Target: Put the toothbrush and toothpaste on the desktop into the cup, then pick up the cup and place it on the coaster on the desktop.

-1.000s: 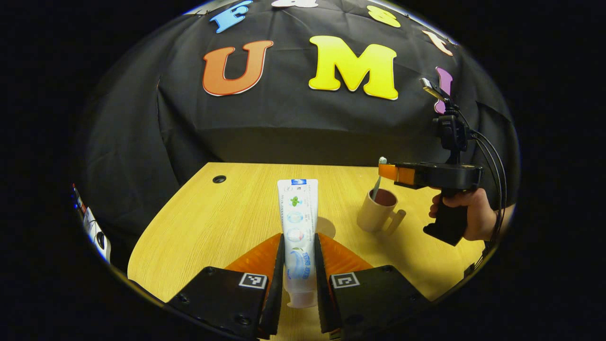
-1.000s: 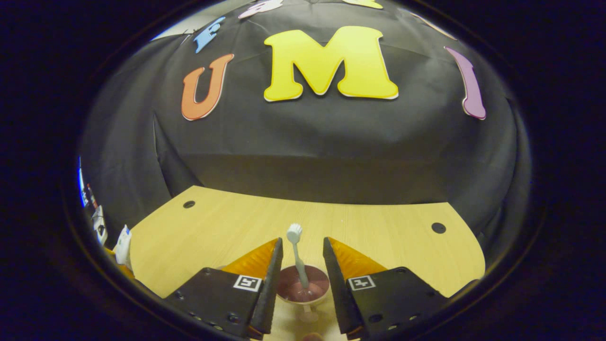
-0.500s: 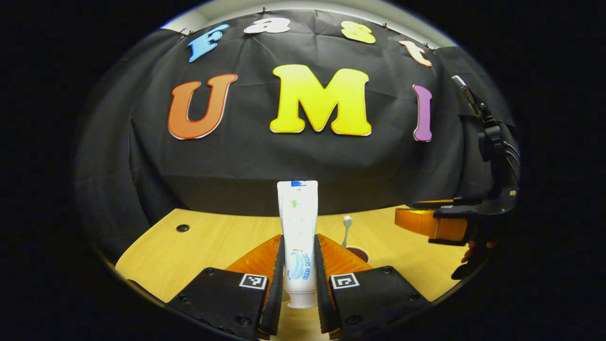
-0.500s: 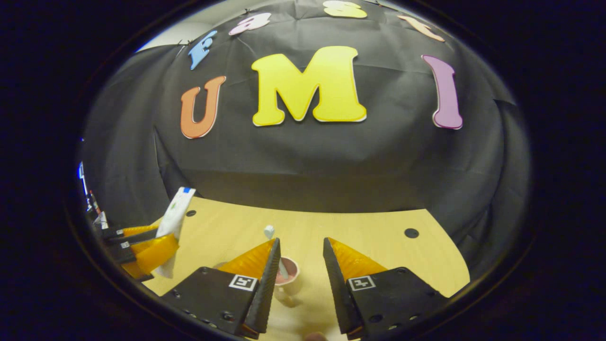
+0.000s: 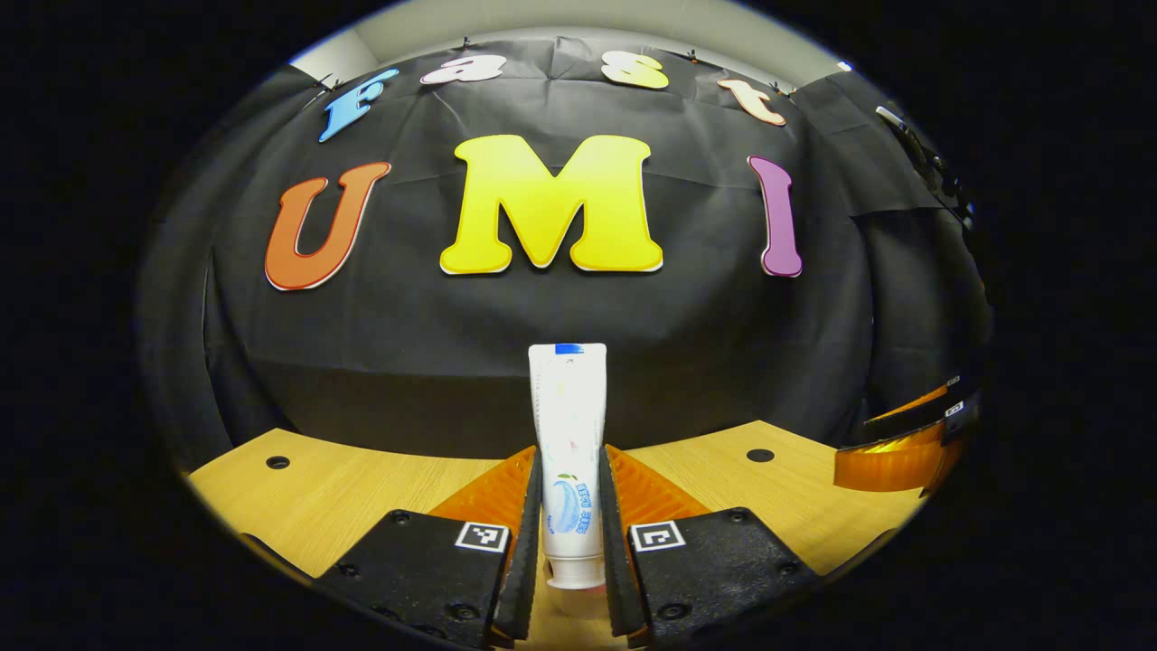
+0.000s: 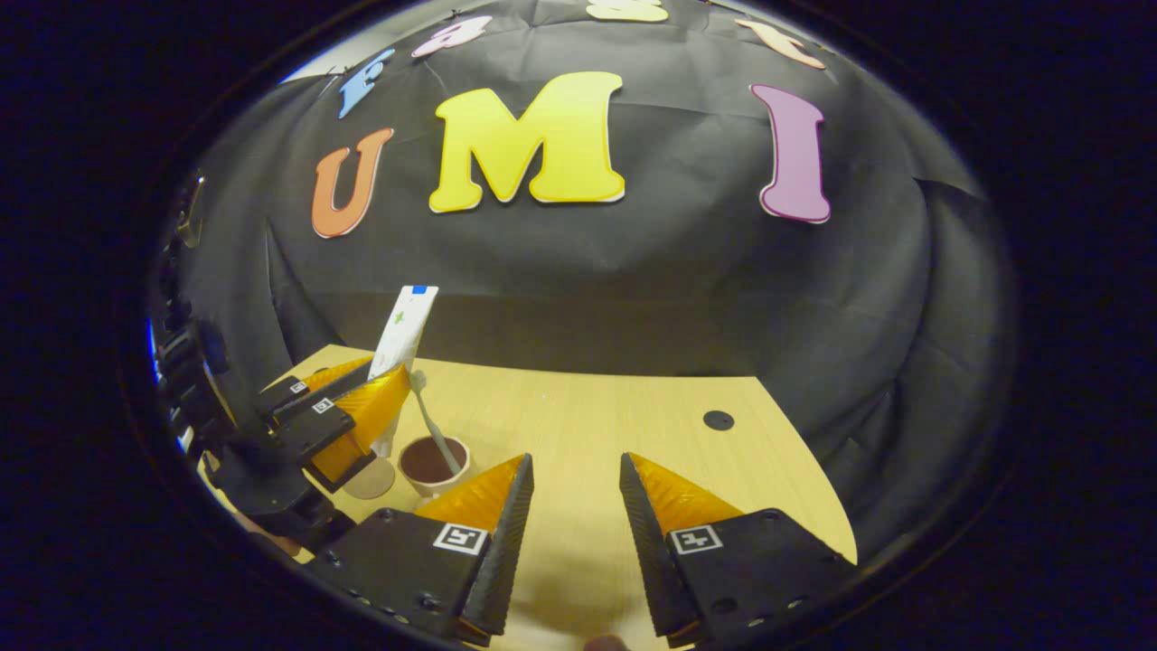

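Observation:
A white toothpaste tube (image 5: pixel 569 434) stands upright, cap down, with my left gripper (image 5: pixel 571 479) shut on its lower half. In the right gripper view that left gripper (image 6: pixel 375 398) holds the toothpaste tube (image 6: pixel 405 330) in the air, just above and left of the cup (image 6: pixel 434 468). The cup is beige with a dark red inside, and a white toothbrush (image 6: pixel 427 420) leans in it, head up. A round tan coaster (image 6: pixel 369 479) lies on the desk directly left of the cup. My right gripper (image 6: pixel 576 470) is open and holds nothing, to the right of the cup. It also appears at the right edge as the right gripper (image 5: pixel 895 457).
The wooden desk (image 6: pixel 578 425) has round cable holes, one at the hole (image 6: pixel 719 419) and two more, a hole (image 5: pixel 277 462) and a hole (image 5: pixel 760 455). Black cloth walls close the desk in at the back and sides.
My left gripper has lifted the toothpaste upright and carried it over beside the cup. My right gripper has drawn back to the right, leaving the toothbrush standing in the cup.

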`<state>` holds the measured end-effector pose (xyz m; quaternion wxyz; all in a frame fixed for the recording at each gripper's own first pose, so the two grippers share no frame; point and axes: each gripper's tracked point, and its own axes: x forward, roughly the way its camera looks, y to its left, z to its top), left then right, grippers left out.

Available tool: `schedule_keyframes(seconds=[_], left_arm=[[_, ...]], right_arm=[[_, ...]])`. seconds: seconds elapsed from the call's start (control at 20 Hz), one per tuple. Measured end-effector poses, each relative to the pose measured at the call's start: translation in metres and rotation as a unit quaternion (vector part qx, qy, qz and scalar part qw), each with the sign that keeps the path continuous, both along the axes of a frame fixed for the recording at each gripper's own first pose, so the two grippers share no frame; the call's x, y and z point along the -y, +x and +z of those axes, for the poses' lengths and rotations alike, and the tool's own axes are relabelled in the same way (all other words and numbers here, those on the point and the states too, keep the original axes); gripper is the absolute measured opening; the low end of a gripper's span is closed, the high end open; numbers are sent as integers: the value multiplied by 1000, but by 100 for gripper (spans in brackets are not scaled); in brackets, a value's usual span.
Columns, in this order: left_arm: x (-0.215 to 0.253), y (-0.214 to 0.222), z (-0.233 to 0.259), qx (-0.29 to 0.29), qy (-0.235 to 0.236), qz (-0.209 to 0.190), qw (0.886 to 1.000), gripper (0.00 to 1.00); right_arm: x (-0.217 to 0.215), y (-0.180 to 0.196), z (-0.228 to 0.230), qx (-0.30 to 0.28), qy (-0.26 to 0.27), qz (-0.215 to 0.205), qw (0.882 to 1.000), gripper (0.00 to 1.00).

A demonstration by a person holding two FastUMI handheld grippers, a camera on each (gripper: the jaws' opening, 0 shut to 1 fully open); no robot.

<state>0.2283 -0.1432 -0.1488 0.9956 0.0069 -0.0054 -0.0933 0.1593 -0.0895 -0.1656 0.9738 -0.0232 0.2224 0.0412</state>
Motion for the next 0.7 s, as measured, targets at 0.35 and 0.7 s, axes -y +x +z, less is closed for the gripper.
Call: schedule_keyframes(seconds=[0.35,0.7], left_arm=[[9,22,-22,36,16,10,999,35],[4,13,-49,11,19,14,1000,48]], right_arm=[[18,-22,-28,-38,-8,-13,999,59],[7,-21,-26,-35,-11,-10,999,60]])
